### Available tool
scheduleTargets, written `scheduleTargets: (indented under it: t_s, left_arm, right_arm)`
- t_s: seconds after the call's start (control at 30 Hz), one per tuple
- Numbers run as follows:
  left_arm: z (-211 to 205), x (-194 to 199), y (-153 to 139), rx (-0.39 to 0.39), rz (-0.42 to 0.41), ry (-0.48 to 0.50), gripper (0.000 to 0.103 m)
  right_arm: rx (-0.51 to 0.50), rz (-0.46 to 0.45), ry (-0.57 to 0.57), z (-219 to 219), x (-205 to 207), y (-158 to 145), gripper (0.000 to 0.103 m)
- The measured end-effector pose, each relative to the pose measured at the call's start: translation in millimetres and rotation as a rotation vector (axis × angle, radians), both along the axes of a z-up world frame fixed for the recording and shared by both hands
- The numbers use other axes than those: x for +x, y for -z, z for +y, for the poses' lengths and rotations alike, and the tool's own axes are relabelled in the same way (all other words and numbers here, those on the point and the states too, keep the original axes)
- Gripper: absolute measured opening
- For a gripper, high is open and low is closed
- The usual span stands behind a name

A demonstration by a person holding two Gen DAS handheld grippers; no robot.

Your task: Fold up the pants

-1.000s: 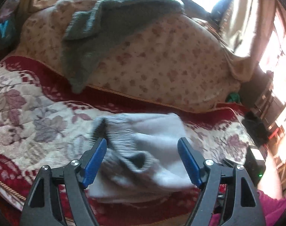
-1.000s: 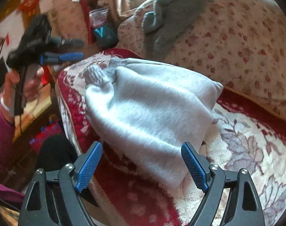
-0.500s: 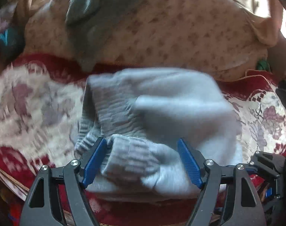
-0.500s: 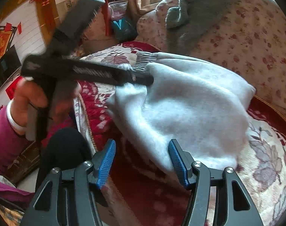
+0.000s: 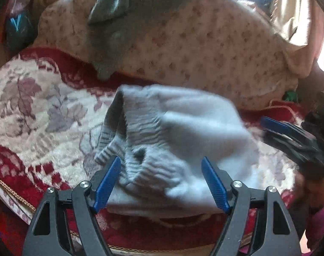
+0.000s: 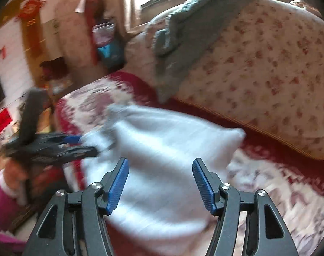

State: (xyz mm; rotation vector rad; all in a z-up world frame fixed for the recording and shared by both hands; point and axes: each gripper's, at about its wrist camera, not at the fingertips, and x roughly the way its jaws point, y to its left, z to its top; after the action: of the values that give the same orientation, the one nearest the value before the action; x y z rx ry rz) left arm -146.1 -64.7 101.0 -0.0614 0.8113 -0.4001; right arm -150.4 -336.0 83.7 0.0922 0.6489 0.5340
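The light grey pants (image 5: 179, 140) lie folded into a thick bundle on the sofa seat, ribbed cuffs facing the left wrist view. They also show in the right wrist view (image 6: 162, 149). My left gripper (image 5: 161, 181) is open and hovers over the bundle's near edge, holding nothing. It shows blurred at the left of the right wrist view (image 6: 76, 143). My right gripper (image 6: 161, 183) is open above the bundle, empty. It appears at the right in the left wrist view (image 5: 275, 128).
The seat carries a red and cream floral cover (image 5: 34, 111). A floral back cushion (image 5: 204, 49) rises behind the pants, with a dark grey knit garment (image 5: 130, 21) draped over it. The seat's front edge (image 5: 12, 194) is close to me.
The left gripper drew back a little from the bundle. The right gripper opened slightly wider and shifted over the pants. The pants stay in place.
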Motion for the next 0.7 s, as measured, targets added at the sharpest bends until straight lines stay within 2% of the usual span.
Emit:
scheduleTargets:
  t_s: [0.1, 0.2, 0.3, 0.4, 0.47, 0.57, 0.7]
  left_arm:
    - [-13, -13, -17, -0.034, -0.038, 0.048, 0.077]
    - [-33, -21, -21, -0.045, -0.050, 0.104, 0.077]
    - [-52, -22, -8, -0.044, -0.025, 0.144, 0.077]
    - [-61, -15, 17, 0.004, 0.017, 0.134, 0.077]
    - [-58, -9, 35, 0.003, 0.050, 0.120, 0.077]
    - [-57, -8, 41, 0.014, 0.022, 0.134, 0.077]
    - [-56, 2, 44, 0.022, 0.010, 0.141, 0.077]
  right_arm:
    - [-0.057, 0.006, 0.013, 4, 31, -4, 0.067]
    - [-0.123, 0.014, -0.011, 20, 59, -3, 0.070]
    - [-0.196, 0.036, -0.047, 42, 80, 9, 0.070]
    - [-0.266, 0.048, -0.043, 58, 98, 25, 0.070]
    - [-0.263, 0.034, -0.025, 59, 106, 33, 0.073]
    - [-0.226, 0.022, 0.005, 56, 119, 43, 0.080]
    - [-0.209, 0.076, 0.013, 60, 142, 58, 0.084]
